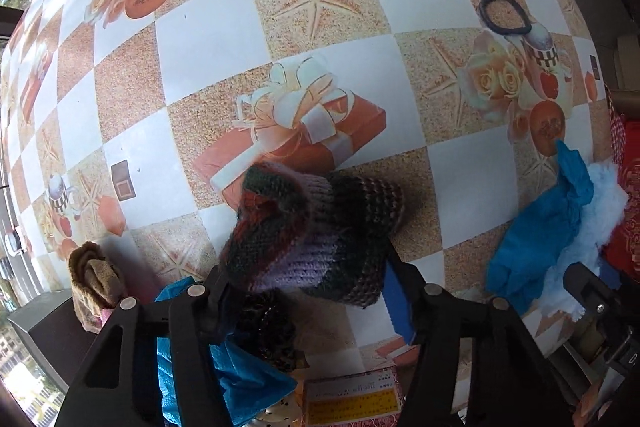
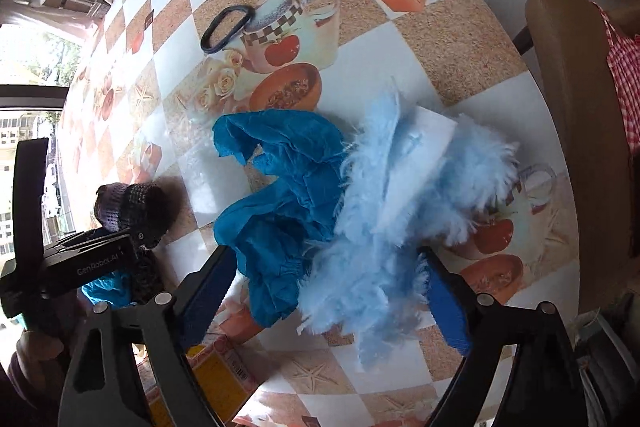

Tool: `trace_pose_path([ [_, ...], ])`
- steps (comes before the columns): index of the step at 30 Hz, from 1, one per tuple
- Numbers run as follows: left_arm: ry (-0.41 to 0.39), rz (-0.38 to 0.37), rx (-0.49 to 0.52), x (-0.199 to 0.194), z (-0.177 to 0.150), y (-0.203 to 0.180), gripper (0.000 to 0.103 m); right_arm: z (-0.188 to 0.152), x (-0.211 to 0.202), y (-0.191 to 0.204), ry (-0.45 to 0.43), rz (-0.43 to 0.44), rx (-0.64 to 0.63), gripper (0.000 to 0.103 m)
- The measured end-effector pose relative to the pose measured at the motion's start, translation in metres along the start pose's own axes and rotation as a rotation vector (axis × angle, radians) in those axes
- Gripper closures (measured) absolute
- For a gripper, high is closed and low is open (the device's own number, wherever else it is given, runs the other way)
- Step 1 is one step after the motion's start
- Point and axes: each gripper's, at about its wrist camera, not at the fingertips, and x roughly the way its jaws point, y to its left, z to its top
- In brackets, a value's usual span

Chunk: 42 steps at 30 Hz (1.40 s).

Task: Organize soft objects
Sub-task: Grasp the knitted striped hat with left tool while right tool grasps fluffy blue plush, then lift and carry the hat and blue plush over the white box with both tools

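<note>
The left gripper [image 1: 308,291] points down over the knitted striped piece [image 1: 320,231], which lies between its jaws; whether the pads press on it I cannot tell. At seven o'clock sits a folded tan cloth [image 1: 94,279]; blue crinkled fabric [image 1: 236,383] bunches beneath.

The right gripper [image 2: 328,291] stands spread, unclamped, around a teal crumpled cloth [image 2: 280,195] and a pale blue feathery tuft [image 2: 404,195], touching each other. At eleven o'clock, farther off, a black hair band [image 2: 226,29] lies flat. The glossy checkered tablecloth [image 1: 200,47] is bare beyond; the table's rounded edge [image 2: 516,39] curves at two o'clock, beside a tan chair back [image 2: 568,95].
</note>
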Motion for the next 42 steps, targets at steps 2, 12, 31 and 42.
trace_pose_path([
  [2, -0.014, -0.02, -0.008, -0.001, 0.001, 0.001, 0.042, -0.001, -0.008, -0.007, -0.029, 0.006, 0.043, 0.011],
  [12, -0.037, 0.023, 0.007, 0.002, 0.007, -0.005, 0.043, 0.012, 0.014, -0.012, -0.029, -0.212, -0.008, 0.02],
  [31, -0.203, -0.012, 0.086, -0.053, -0.019, 0.0, 0.085, -0.02, -0.046, -0.016, -0.093, -0.047, -0.048, 0.077],
  [42, -0.213, -0.078, 0.012, -0.049, 0.007, 0.02, 0.032, -0.044, -0.03, -0.02, -0.069, 0.016, -0.04, 0.077],
])
